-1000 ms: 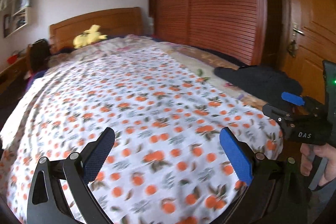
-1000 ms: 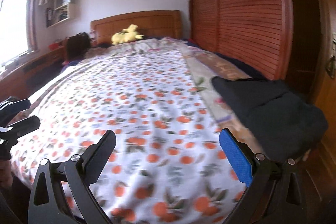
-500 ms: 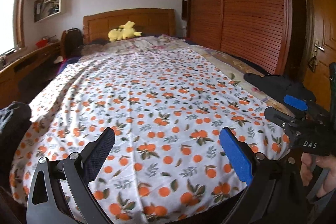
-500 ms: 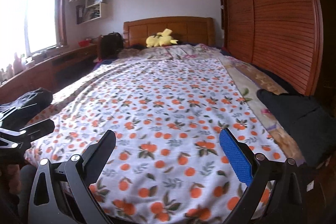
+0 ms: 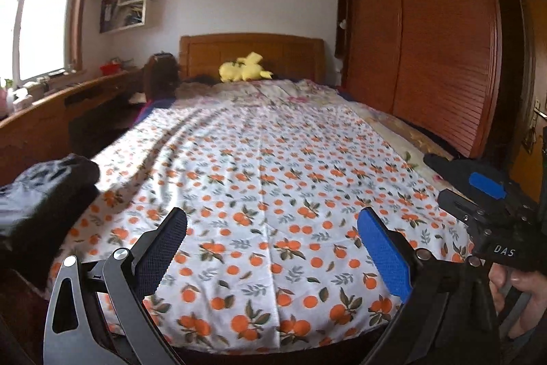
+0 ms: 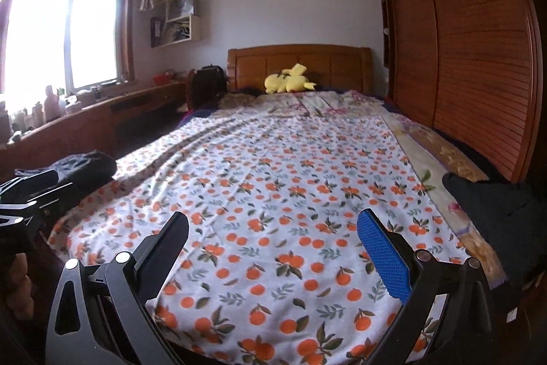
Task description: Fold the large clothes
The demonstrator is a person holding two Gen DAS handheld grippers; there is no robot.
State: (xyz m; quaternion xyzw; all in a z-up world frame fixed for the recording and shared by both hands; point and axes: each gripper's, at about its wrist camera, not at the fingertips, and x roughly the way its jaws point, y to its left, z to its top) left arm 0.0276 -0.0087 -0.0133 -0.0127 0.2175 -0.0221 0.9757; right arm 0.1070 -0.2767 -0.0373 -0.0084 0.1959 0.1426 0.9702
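A dark folded garment (image 6: 495,218) lies at the bed's near right corner; it also shows in the left wrist view (image 5: 454,171) behind the right gripper. Another dark garment (image 5: 41,197) lies at the near left edge, also in the right wrist view (image 6: 85,166). My left gripper (image 5: 271,248) is open and empty, above the foot of the bed. My right gripper (image 6: 271,248) is open and empty, level with it to the right. Both are apart from the garments.
The bed carries a white sheet printed with oranges (image 5: 273,177). A yellow plush toy (image 6: 289,81) sits by the wooden headboard (image 6: 301,60). A wooden wardrobe (image 6: 471,57) stands on the right; a desk ledge (image 6: 85,122) under the window on the left.
Both grippers have pulled back and turned left from the right corner garment to face the bed's length. The left-side dark garment has come into view. Both stay open.
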